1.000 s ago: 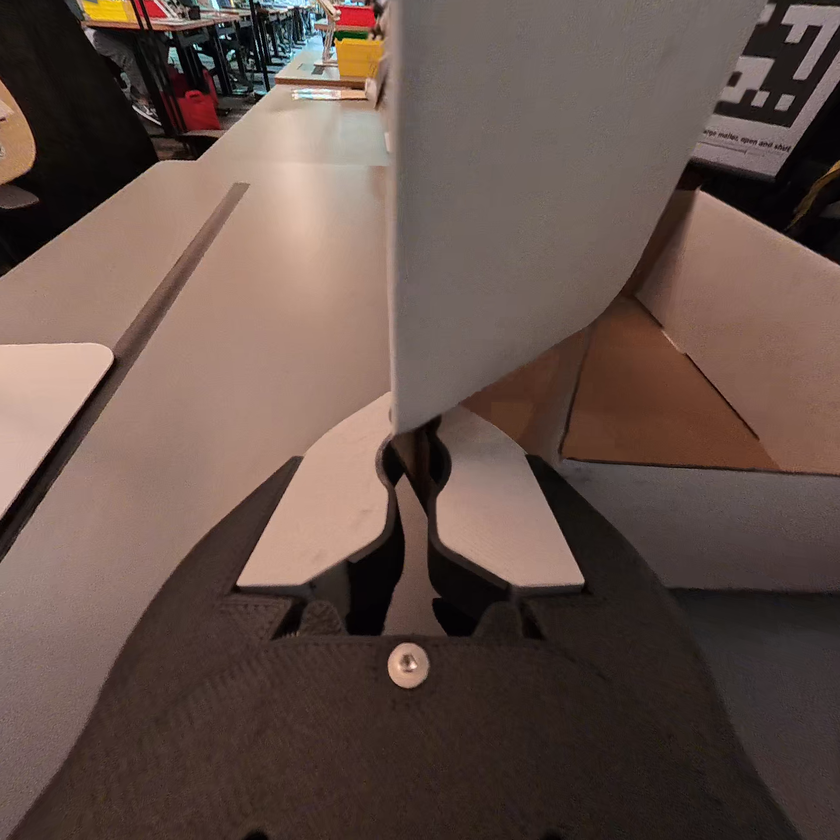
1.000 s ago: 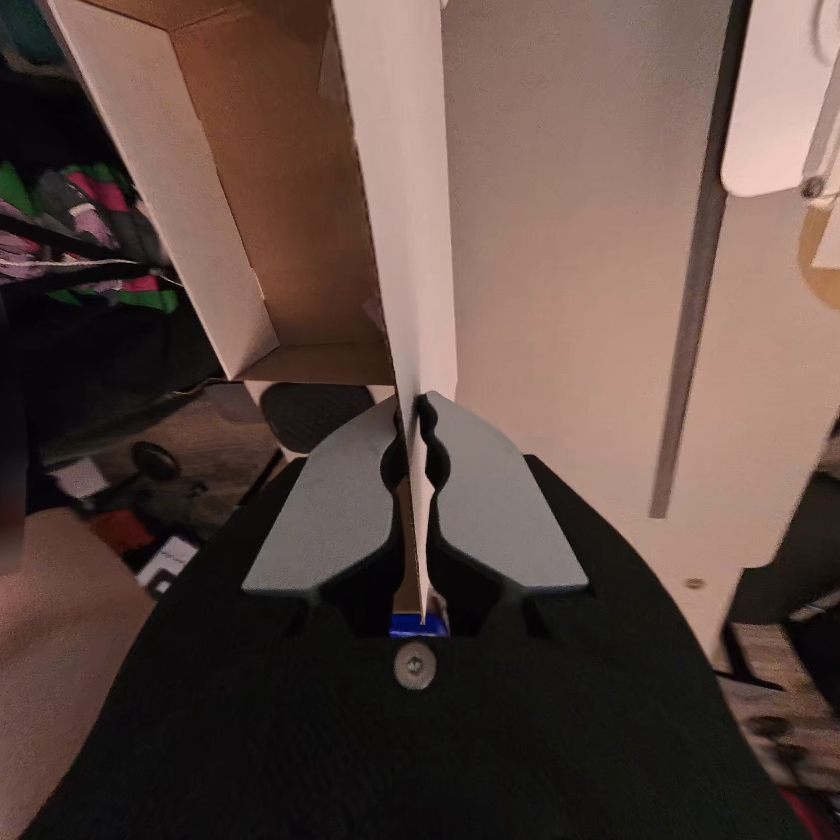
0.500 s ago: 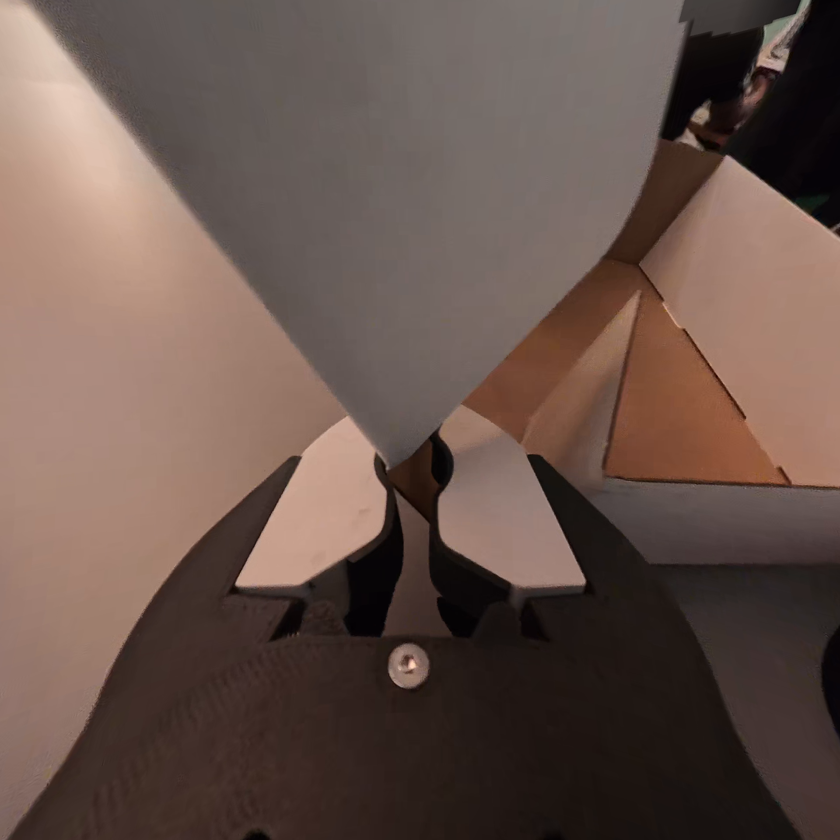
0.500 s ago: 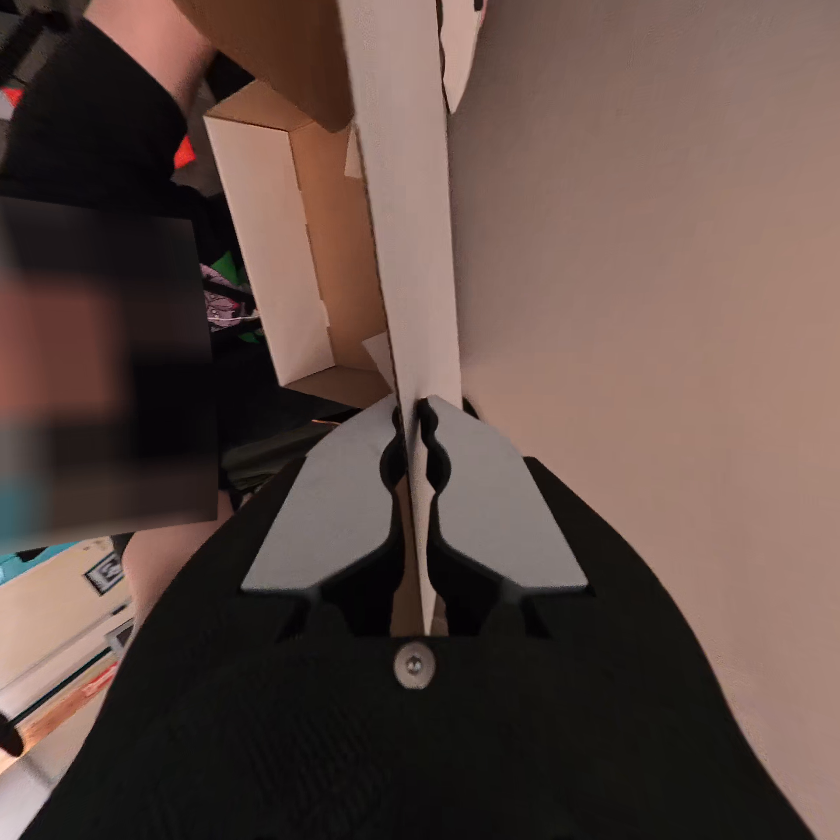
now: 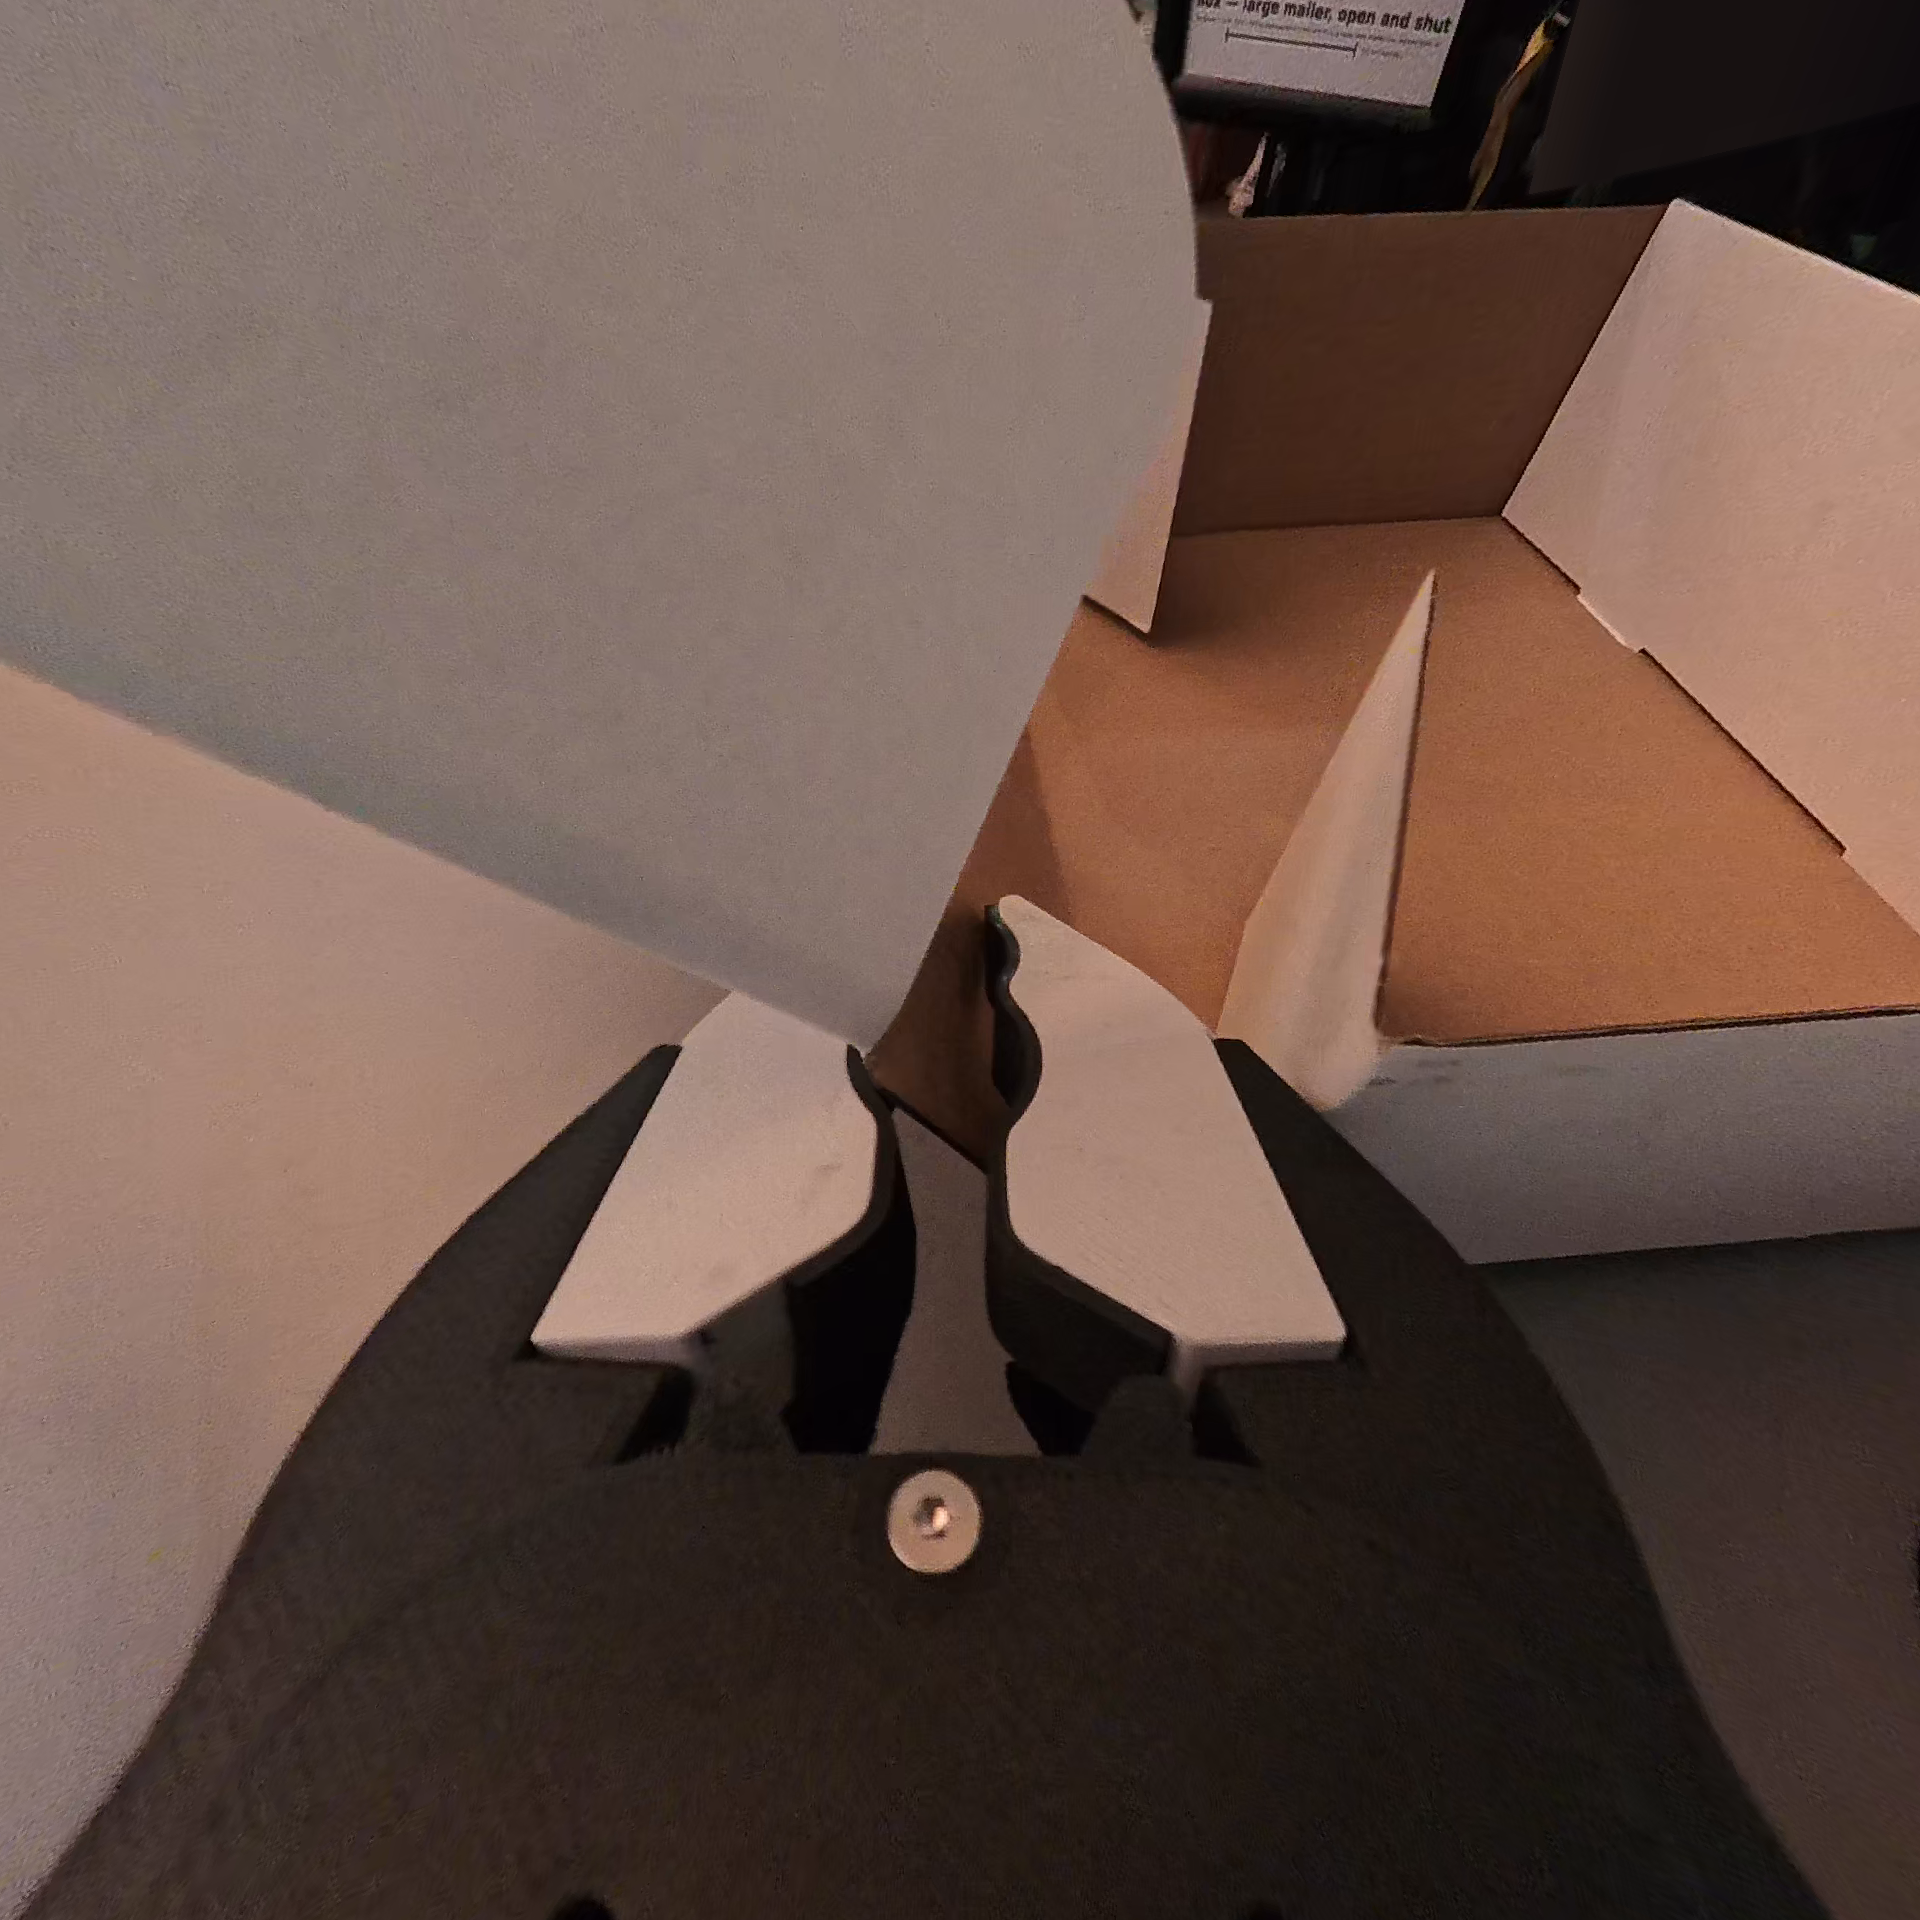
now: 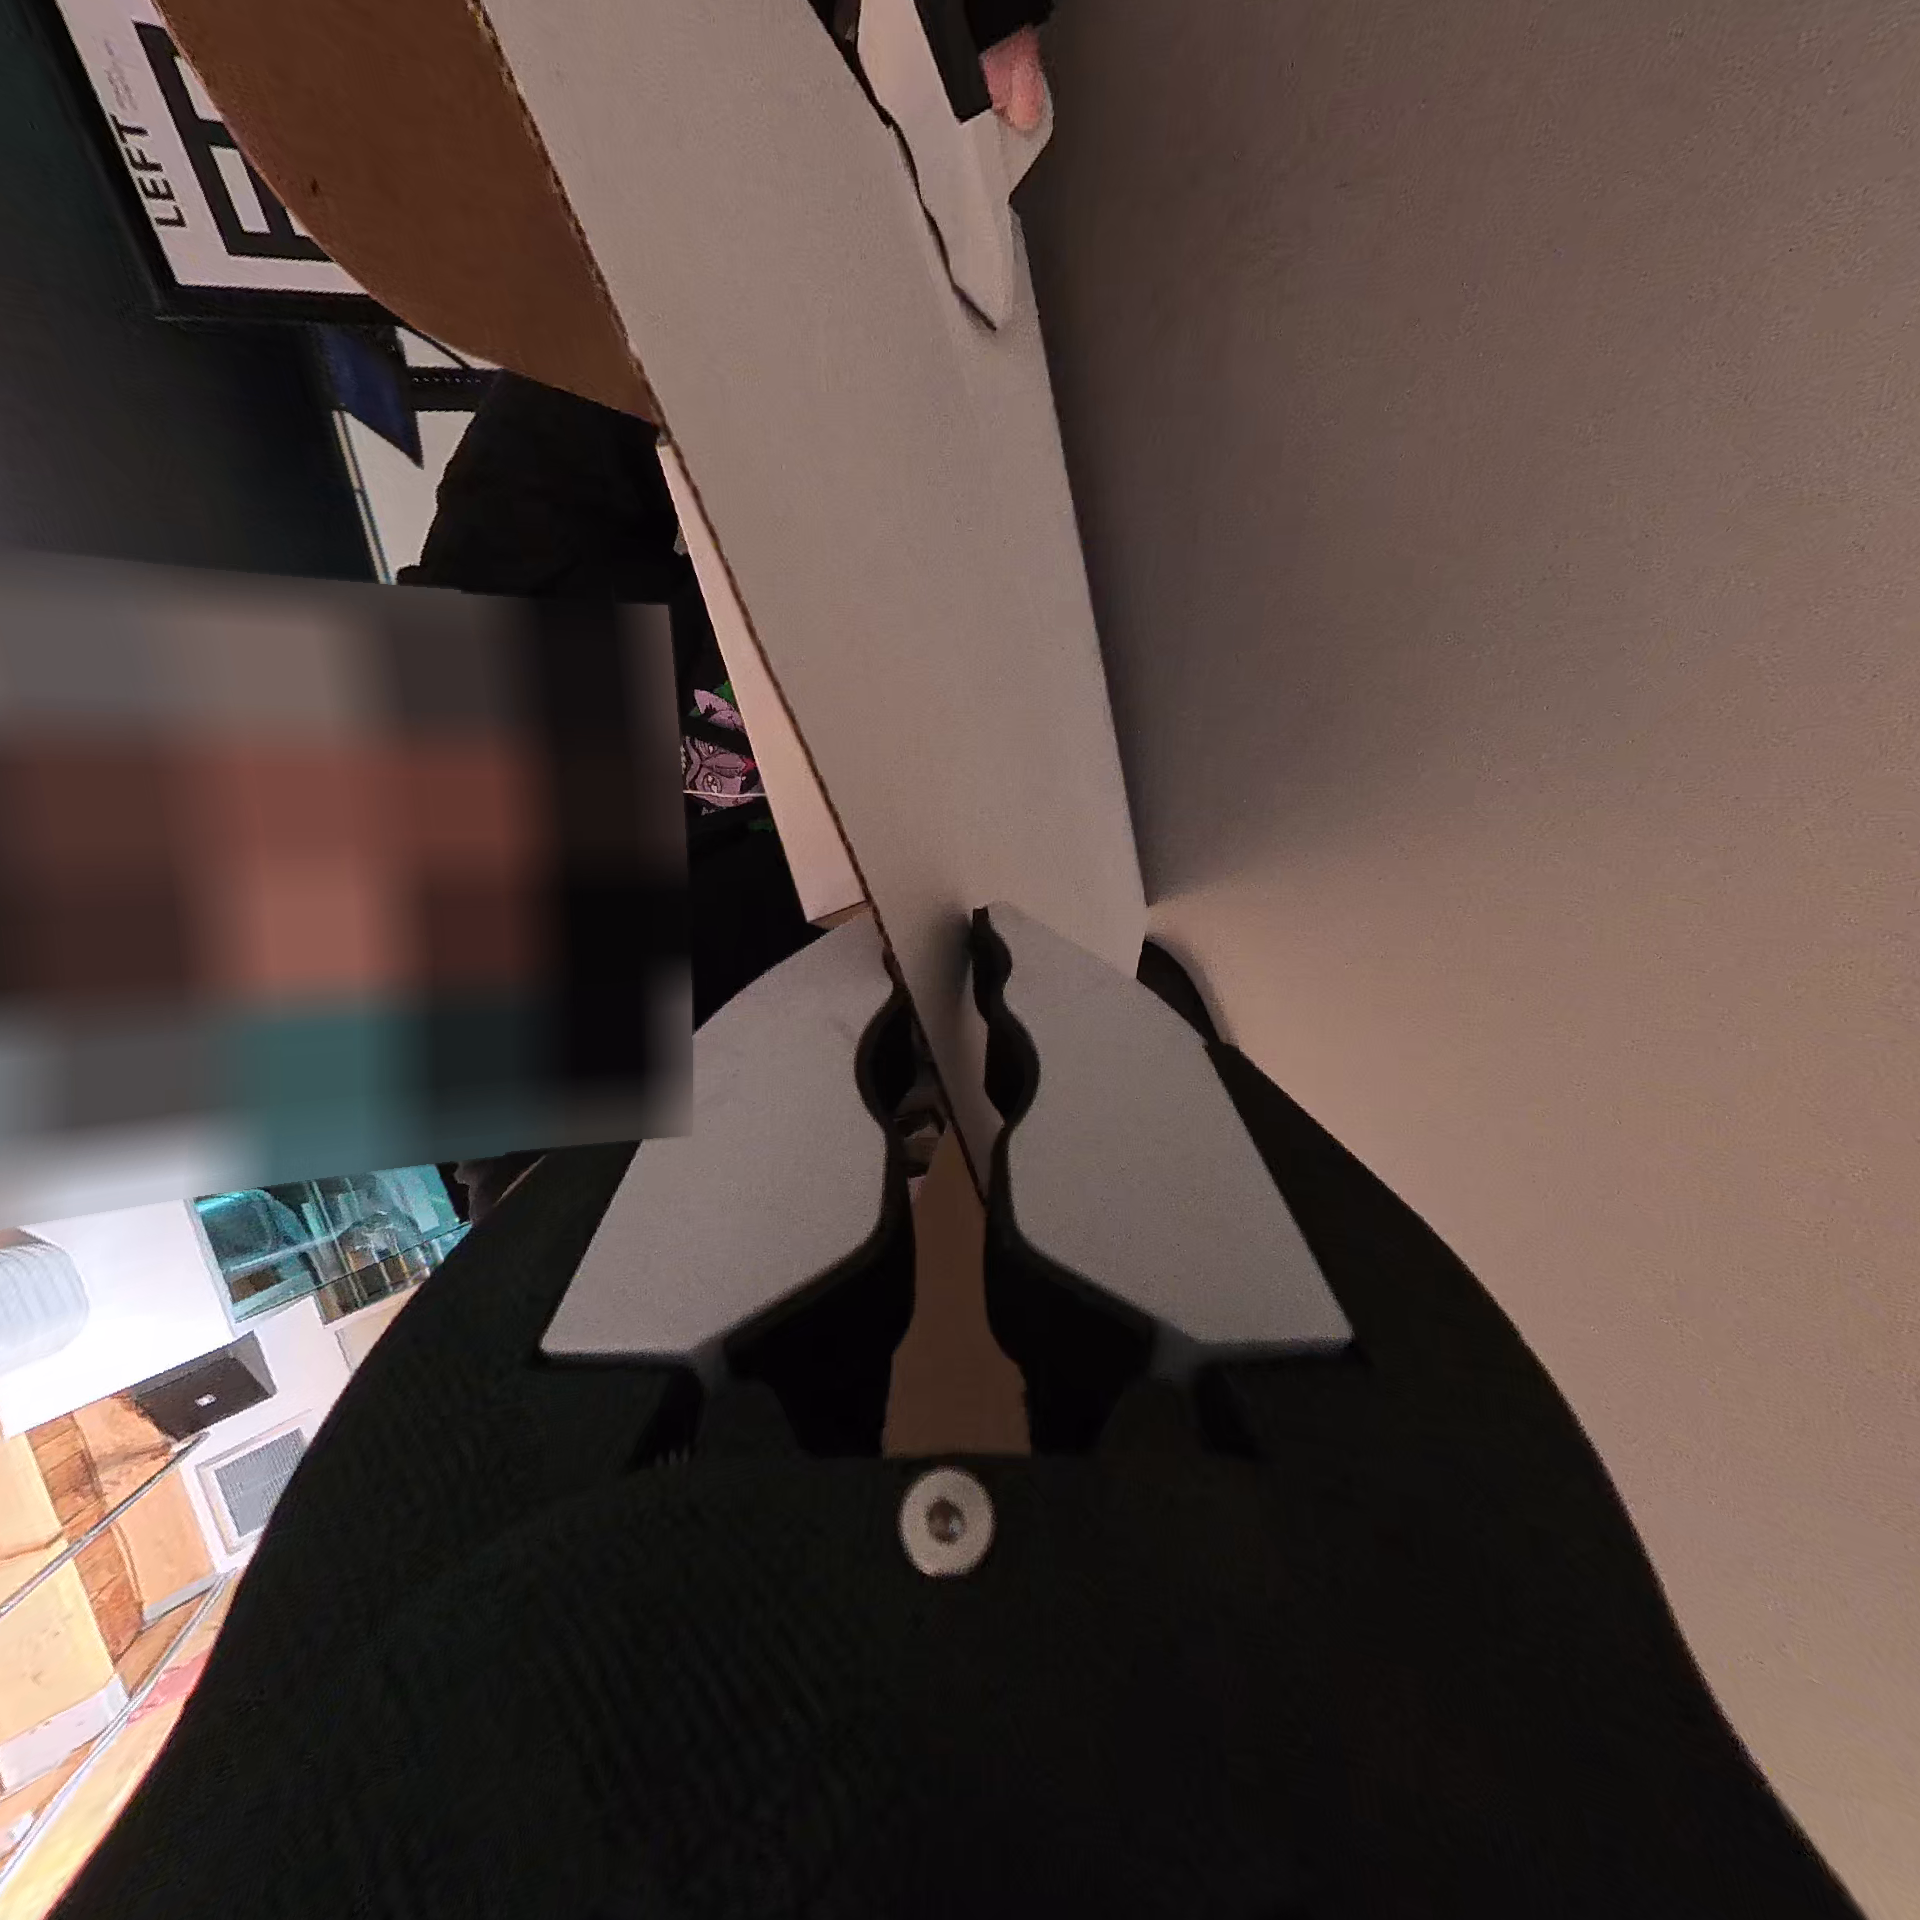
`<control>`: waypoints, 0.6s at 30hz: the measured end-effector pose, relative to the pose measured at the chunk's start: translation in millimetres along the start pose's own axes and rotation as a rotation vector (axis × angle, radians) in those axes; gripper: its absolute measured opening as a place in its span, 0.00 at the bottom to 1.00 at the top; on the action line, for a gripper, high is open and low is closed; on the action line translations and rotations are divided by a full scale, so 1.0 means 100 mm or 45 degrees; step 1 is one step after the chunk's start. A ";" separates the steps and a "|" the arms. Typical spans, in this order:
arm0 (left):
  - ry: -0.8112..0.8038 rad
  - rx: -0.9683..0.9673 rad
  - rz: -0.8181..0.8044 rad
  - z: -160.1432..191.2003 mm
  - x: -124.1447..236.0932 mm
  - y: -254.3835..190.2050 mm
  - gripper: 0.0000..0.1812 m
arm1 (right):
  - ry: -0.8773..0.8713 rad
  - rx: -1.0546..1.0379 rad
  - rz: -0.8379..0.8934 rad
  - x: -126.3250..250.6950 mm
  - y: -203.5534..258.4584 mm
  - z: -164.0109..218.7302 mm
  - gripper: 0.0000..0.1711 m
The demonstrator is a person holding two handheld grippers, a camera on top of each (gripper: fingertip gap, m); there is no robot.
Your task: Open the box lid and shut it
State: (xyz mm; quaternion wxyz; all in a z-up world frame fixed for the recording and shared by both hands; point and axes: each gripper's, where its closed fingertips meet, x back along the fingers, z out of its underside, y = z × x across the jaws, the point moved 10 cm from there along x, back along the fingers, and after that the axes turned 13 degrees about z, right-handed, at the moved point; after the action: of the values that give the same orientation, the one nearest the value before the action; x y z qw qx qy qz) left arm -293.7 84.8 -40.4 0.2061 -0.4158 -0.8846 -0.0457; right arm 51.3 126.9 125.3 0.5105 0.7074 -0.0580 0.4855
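Note:
The white cardboard box (image 5: 1766,499) stands open on the table, its brown floor (image 5: 1558,790) bare, with a white side flap (image 5: 1340,852) leaning inward. Its lid (image 5: 623,468) is raised and leans left, white face toward me. My left gripper (image 5: 925,987) is shut on the lid's lower corner; the lid hides the left fingertip. In the right wrist view the lid (image 6: 883,520) runs edge-on away from me. My right gripper (image 6: 935,945) is shut on its near end. The left gripper's white finger (image 6: 956,177) shows at the lid's far end.
The pale table (image 5: 260,1195) lies left of the box and fills the right side of the right wrist view (image 6: 1507,727). A framed sign (image 5: 1320,42) stands behind the box and also shows in the right wrist view (image 6: 208,177). Shelves (image 6: 104,1558) are at lower left.
The lid has swung from upright to leaning left. Both grippers have turned with it and kept their hold. The room behind has left the left wrist view.

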 end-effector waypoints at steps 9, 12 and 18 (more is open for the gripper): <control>-0.077 0.183 0.025 0.13 -0.03 0.12 0.07 | -0.017 0.048 0.097 0.02 -0.06 -0.07 0.04; -0.109 0.207 0.070 0.15 -0.09 0.12 0.05 | -0.006 0.015 0.102 0.01 -0.06 -0.06 0.04; -0.119 0.246 0.044 0.16 -0.14 0.12 0.06 | -0.040 0.104 0.107 0.04 0.11 0.04 0.04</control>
State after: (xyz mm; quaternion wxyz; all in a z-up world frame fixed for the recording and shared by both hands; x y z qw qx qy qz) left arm -281.7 87.0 -61.3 0.2046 -0.4110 -0.8862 0.0628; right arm 49.4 120.1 135.6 0.4592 0.7321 -0.0757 0.4975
